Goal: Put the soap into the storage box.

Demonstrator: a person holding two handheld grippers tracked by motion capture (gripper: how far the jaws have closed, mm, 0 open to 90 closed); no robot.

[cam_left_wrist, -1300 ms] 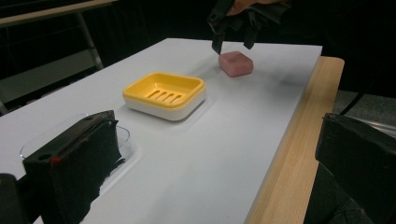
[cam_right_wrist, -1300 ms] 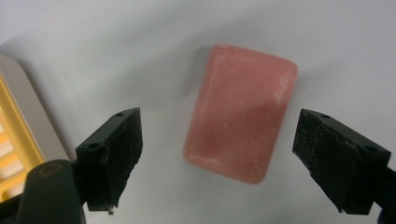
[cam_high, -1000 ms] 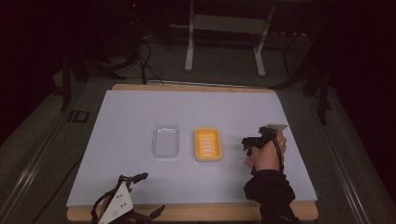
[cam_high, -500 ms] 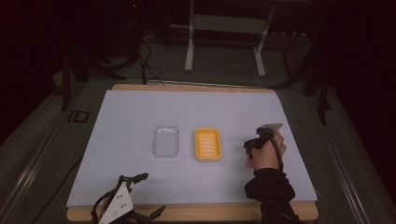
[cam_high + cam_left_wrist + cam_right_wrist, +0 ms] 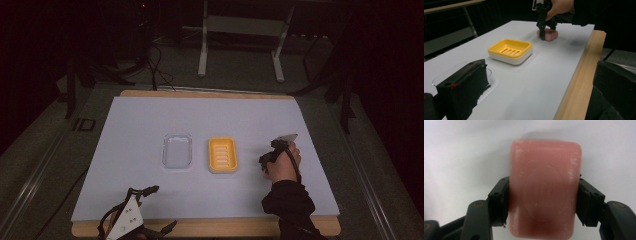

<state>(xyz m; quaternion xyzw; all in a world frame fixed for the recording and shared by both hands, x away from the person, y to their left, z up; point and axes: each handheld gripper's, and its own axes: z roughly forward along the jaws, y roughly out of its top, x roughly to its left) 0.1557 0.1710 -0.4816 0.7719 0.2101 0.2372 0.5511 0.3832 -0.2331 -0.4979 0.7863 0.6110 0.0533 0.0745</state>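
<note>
Up top, the high view looks forward and down over the whole table [image 5: 150,120]. The left gripper view sits low at the near edge, gazing across at the yellow dish [image 5: 510,51] and distant soap [image 5: 547,35]. The right gripper view hangs tight above that same soap [image 5: 544,187].

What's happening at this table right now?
A person works with a handheld gripper in each hand. The right gripper has its jaws pressed against both long sides of a pink soap bar lying on the white table cover, to the right of a yellow soap dish. A clear lid or tray sits left of the dish. The left gripper is at the near edge, open and holding nothing.
</note>
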